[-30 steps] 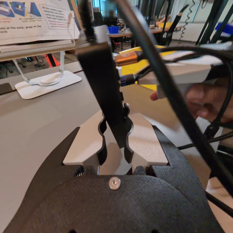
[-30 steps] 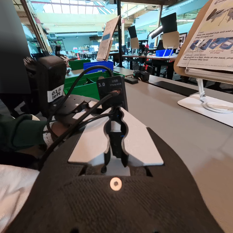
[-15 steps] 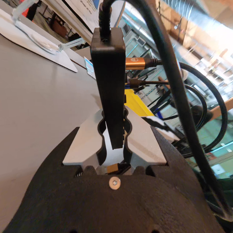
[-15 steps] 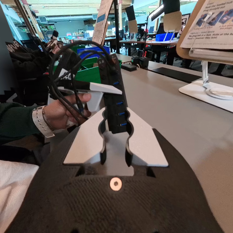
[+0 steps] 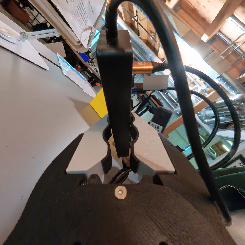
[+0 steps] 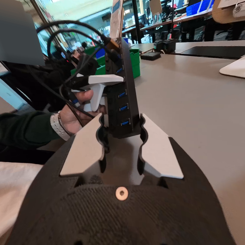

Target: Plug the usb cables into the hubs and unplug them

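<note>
My left gripper (image 5: pixel 120 118) is shut on a black USB hub (image 5: pixel 115 79) and holds it upright above the grey table (image 5: pixel 39 112). An orange plug (image 5: pixel 143 67) sits in the top port, and a dark plug (image 5: pixel 134 91) sits in the port below it. The hub's thick cable (image 5: pixel 185 106) loops overhead. In the right wrist view the hub (image 6: pixel 130 100) shows several free blue ports. My right gripper (image 6: pixel 122 114) is open and empty, with its fingertips on either side of the hub's lower end. The left gripper's white fingers (image 6: pixel 106 79) clamp the hub at mid-height. A loose blue-tipped plug (image 6: pixel 75 101) hangs by the person's hand.
A document stand with a white base (image 5: pixel 26 53) stands on the table and also shows in the right wrist view (image 6: pixel 233 69). A green bin (image 6: pixel 133 63), small black devices (image 6: pixel 164 45) and a black mat (image 6: pixel 212 51) lie farther back. A yellow box (image 5: pixel 99 104) sits beyond the hub.
My right gripper let go of the plug, drew back toward the hub's lower end and opened wider. My left gripper tilted the hub upward, so its camera now faces the ceiling.
</note>
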A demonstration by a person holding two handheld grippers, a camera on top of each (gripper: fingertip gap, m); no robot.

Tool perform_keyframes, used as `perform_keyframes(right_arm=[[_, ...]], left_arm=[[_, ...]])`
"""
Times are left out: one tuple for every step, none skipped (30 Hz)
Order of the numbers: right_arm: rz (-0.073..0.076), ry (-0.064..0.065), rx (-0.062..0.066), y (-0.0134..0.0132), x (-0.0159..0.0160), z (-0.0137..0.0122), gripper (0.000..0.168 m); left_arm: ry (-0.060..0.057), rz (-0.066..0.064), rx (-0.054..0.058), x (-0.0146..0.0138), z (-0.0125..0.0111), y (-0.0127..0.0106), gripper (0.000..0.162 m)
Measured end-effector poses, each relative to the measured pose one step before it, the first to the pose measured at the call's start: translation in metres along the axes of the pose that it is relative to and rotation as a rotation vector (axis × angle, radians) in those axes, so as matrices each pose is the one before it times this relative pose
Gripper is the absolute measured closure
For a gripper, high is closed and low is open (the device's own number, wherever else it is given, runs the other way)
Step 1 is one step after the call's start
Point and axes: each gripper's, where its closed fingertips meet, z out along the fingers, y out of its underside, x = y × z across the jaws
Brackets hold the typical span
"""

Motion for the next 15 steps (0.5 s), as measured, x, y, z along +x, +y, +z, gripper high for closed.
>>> perform_keyframes(right_arm=[[0.0476,-0.0286,0.0218,-0.00288,-0.00084,-0.00144,0.116],[0.0504,-0.0289,0.0214,-0.00291,-0.00063,-0.00142,0.117],[0.0487,-0.0254,0.0164,-0.00217,0.00004,-0.00136,0.12],[0.0428,-0.0207,0.0101,-0.0012,0.00037,-0.00098,0.122],[0.0344,-0.0166,0.0064,-0.00079,0.00061,-0.00074,0.123],[0.0258,-0.0137,0.0055,-0.00069,0.00026,-0.00065,0.123],[0.0184,-0.0117,0.005,-0.00068,-0.0001,-0.0005,0.123],[0.0125,-0.0109,0.0036,-0.00045,-0.00055,-0.00044,0.125],[0.0073,-0.0105,0.0006,-0.00011,-0.00092,-0.00026,0.128],[0.0028,-0.0095,-0.003,0.00041,-0.00118,-0.00011,0.133],[-0.0002,-0.0081,-0.0046,0.0007,-0.00118,0.00017,0.137],[-0.0007,-0.0068,-0.0032,0.00061,-0.0011,0.00042,0.139],[-0.0001,-0.0039,-0.0008,0.00023,-0.00086,0.00025,0.14],[0.0005,-0.002,0.0007,0.00006,-0.00019,0.00005,0.139],[0.0028,-0.0033,0.0011,-0.00009,-0.00025,-0.00014,0.14]], left_arm=[[0.013,-0.0074,0.003,0.00128,-0.00031,-0.00075,0.14],[0.0149,-0.0084,0.0039,0.00162,-0.00023,-0.00072,0.141],[0.0164,-0.0095,0.0033,0.00202,0.00003,-0.00041,0.14],[0.0163,-0.0092,0.0036,0.00219,0.00016,-0.00029,0.14],[0.0127,-0.0065,0.0022,0.00164,0.00014,-0.00005,0.14],[0.0086,-0.0038,-0.0003,0.00125,0.00025,0.00039,0.14],[0.0045,-0.0012,-0.0024,0.00058,0.00029,0.00054,0.14],[0.0033,0.0011,-0.0035,0.00047,0.00038,0.00057,0.14],[0.006,0.0016,-0.0042,0.00104,0.00045,0.00066,0.14],[0.007,0.001,-0.0034,0.00128,0.00038,0.00056,0.14],[0.0072,0.0011,-0.0028,0.00135,0.00048,0.00059,0.14],[0.0048,0.0019,-0.003,0.00088,0.00035,0.00064,0.14],[0.0018,0.0006,-0.0019,0.00042,0.00017,0.00034,0.14],[0.0016,-0.0011,0.0006,0.00008,0.00002,-0.00004,0.14],[0.0018,-0.0024,-0.0007,0.00007,-0.00001,0.0,0.14]])
